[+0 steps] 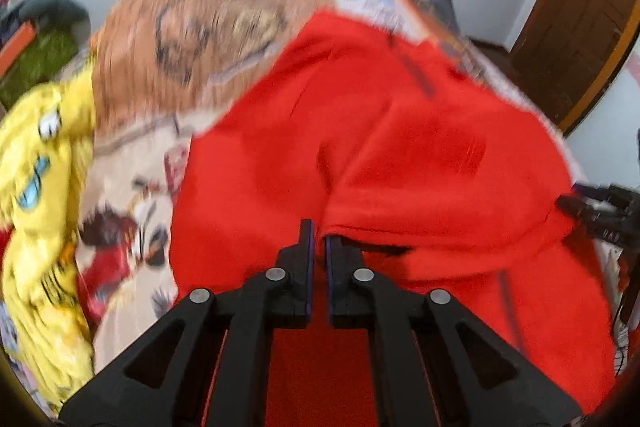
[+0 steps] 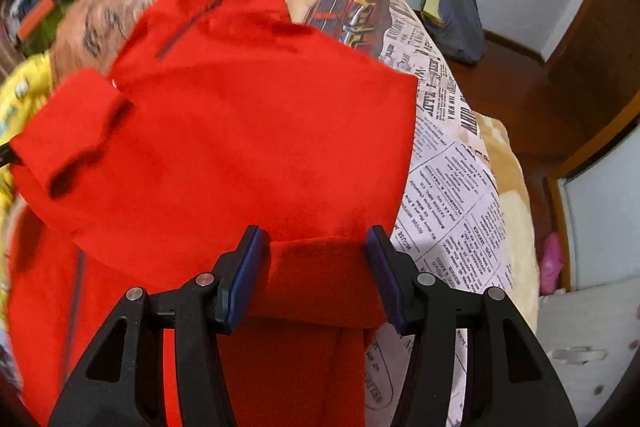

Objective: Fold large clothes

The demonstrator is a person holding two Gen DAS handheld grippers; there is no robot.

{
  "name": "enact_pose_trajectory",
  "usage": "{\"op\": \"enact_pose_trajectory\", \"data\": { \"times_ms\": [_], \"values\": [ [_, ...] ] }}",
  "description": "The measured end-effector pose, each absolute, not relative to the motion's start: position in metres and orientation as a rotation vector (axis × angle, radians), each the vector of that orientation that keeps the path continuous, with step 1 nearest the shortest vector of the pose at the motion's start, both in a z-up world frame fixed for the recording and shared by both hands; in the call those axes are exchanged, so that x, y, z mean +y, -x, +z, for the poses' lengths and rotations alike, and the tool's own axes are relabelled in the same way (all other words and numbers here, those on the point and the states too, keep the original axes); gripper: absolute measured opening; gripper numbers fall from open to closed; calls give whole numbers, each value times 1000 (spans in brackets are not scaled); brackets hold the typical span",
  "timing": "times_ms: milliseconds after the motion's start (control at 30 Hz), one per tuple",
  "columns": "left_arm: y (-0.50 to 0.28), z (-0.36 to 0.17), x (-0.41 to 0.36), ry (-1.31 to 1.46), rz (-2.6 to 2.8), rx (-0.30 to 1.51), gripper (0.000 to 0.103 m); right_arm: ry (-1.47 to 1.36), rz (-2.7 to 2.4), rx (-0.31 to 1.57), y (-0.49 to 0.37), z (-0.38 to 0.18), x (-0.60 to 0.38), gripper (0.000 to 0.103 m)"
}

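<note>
A large red garment point(image 1: 380, 147) lies spread on a bed with a printed cover point(image 1: 208, 39); it also fills the right wrist view point(image 2: 248, 131), with a dark zip line near its far end. My left gripper point(image 1: 318, 235) is shut on a fold of the red cloth at its near edge. My right gripper point(image 2: 316, 239) is open, its jaws wide apart on either side of a raised red fold, not pinching it. The right gripper also shows at the right edge of the left wrist view point(image 1: 576, 207).
A yellow cartoon-print garment point(image 1: 40, 187) lies at the bed's left side. The newspaper-and-car print cover point(image 2: 448, 187) runs along the right of the red garment. A dark bag point(image 2: 456, 15) sits on a wooden surface beyond the bed. A wooden door frame point(image 1: 580, 27) stands at right.
</note>
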State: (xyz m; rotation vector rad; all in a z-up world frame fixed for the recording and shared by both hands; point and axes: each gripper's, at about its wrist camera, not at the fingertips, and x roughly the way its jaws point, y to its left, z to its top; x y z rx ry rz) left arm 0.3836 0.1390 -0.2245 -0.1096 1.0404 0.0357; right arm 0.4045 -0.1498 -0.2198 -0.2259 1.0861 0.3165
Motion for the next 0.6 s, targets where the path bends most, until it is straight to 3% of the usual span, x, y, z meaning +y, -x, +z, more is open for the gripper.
{"op": "enact_pose_trajectory", "data": {
  "times_ms": [67,133,333,600],
  "values": [
    [-377,-244,146,114,50,1073,10,270,308,1054,-399,-221,-147,54],
    [-370,-257,146,87,70,1096,26,287,303,1044,-394,-221,-146,57],
    [-362,-260,132,-84,152,1061,53,235,302,1068,-396,-223,-156,64],
    [-369,-249,149,89,89,1056,54,144,328,1100,-395,-230,-166,67]
  ]
}}
